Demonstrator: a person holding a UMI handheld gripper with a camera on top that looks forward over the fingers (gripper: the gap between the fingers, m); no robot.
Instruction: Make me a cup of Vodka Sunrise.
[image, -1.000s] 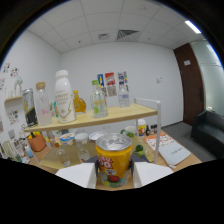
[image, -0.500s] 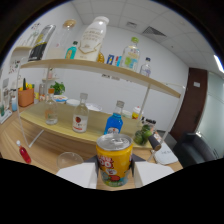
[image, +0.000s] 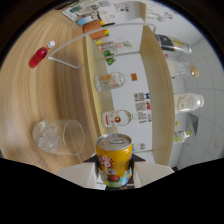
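A yellow orange-drink can (image: 114, 159) with a silver top sits between my two white fingers (image: 79, 173), and my gripper (image: 114, 169) is shut on it. The whole view is rolled about a quarter turn, so the can is tipped sideways relative to the wooden table (image: 45, 95). A clear glass (image: 60, 136) with ice in its bottom stands on the table just beside the can's top. On the lower shelf beyond the can are a bottle with a red label (image: 118, 119) and a clear bottle (image: 111, 80).
A small red bottle (image: 39, 56) lies on the table farther off, near a white wire stand (image: 75, 62). The two-level wooden shelf (image: 152, 85) carries a white bottle (image: 190, 102), a dark bottle (image: 172, 44) and several more. Boxes and papers (image: 90, 15) lie at the table's far end.
The gripper has rolled about a quarter turn with the can still held, tipping it sideways. The ice glass has come close beside the can's top.
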